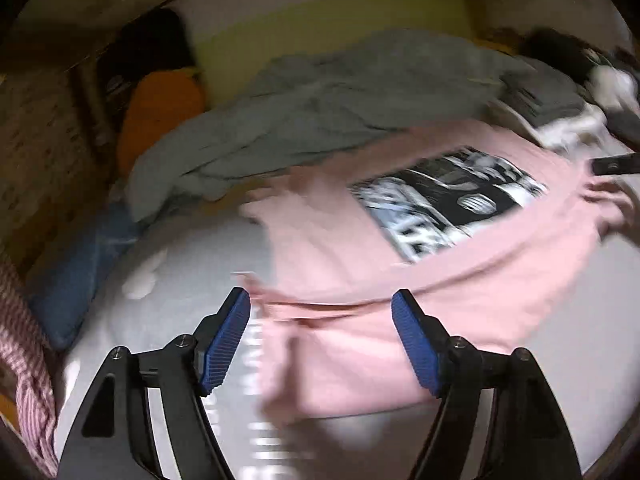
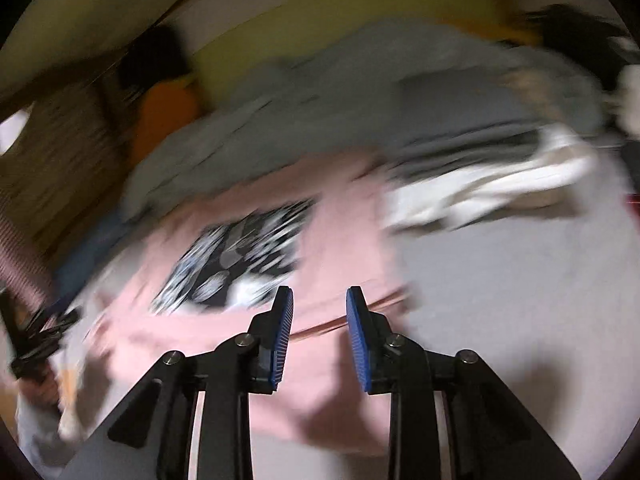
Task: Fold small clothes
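Fingers of the left gripper [image 1: 321,303] stood spread wide over the near edge of the pink shirt [image 1: 340,240], pinching nothing. Those of the right gripper [image 2: 320,300] were parted by a narrower gap, also empty, above the shirt's near hem. That shirt lay flat on the grey bedsheet [image 1: 172,280], its black-and-white print [image 1: 448,204] facing up. Behind the shirt sat a rumpled grey blanket [image 1: 320,108]; beyond its right side lay a white garment [image 2: 480,188]
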Available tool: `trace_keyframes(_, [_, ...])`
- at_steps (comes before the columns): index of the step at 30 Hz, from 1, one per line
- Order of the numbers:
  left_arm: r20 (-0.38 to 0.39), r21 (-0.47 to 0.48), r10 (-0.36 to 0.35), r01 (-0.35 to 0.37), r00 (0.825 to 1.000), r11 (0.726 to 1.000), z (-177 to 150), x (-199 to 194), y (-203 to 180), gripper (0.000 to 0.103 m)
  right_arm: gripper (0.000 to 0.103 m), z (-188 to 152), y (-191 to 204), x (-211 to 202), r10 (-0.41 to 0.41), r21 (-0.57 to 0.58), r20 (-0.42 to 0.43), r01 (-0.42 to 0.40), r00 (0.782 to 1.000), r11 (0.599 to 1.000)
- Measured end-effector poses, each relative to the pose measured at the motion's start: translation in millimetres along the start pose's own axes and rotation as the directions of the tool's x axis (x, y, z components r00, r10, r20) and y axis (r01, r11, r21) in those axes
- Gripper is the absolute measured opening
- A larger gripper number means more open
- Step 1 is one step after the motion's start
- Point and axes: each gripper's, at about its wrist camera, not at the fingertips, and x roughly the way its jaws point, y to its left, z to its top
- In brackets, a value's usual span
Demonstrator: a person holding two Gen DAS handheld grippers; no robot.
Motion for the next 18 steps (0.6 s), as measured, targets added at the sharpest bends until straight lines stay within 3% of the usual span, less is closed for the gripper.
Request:
trace_keyframes(2, [-0.075,-0.059,-0.155,0.151,0.985,0.987,0.1,19.8,-14.2,0.072,0.028,-9.4,26.6,21.3,-0.008,-0.079,-0.061,0.003,0.998,0.997])
trace_keyframes(4, [-0.166,-0.084,-0.233,0.221,0.958,0.972,-2.9,41.9,-27.8,0.067,0.028,-18.6,49.6,40.3,-0.061,-0.166,-0.140,0.037,0.988,0.985])
trace_keyframes(6, [-0.217,-0.022,-0.202,0.202,0.955,0.979,-5.0,53.4,-40.1,0.067,0.028,-29.0,64.3,56.2,-0.167,-0.246,-0.211,0.113,0.963,0.963])
trace_keyframes(8, [-0.191,0.019,-0.185,0.192,0.964,0.981,-0.9,50.6,-42.4,0.067,0.028,-27.7,68.4,56.9,-0.194,-0.259,-0.218,0.135,0.956,0.956])
trace_keyframes(14, [-0.241,-0.078,-0.236,0.224,0.941,0.971,25.7,95.3,-32.5,0.066,0.028,4.6,59.1,80.3,-0.225,-0.257,-0.213,0.168,0.951,0.952])
trace_keyframes(15, [-0.228,-0.093,-0.230,0.214,0.946,0.972,29.2,100.5,-27.7,0.065,0.028,10.2,57.0,85.6,-0.230,-0.258,-0.201,0.175,0.952,0.950])
trace_keyframes(18, [-0.128,-0.114,-0.121,0.106,0.984,0.988,41.9,100.8,-12.3,0.062,0.028,30.3,51.9,93.5,-0.245,-0.247,-0.110,0.212,0.963,0.945])
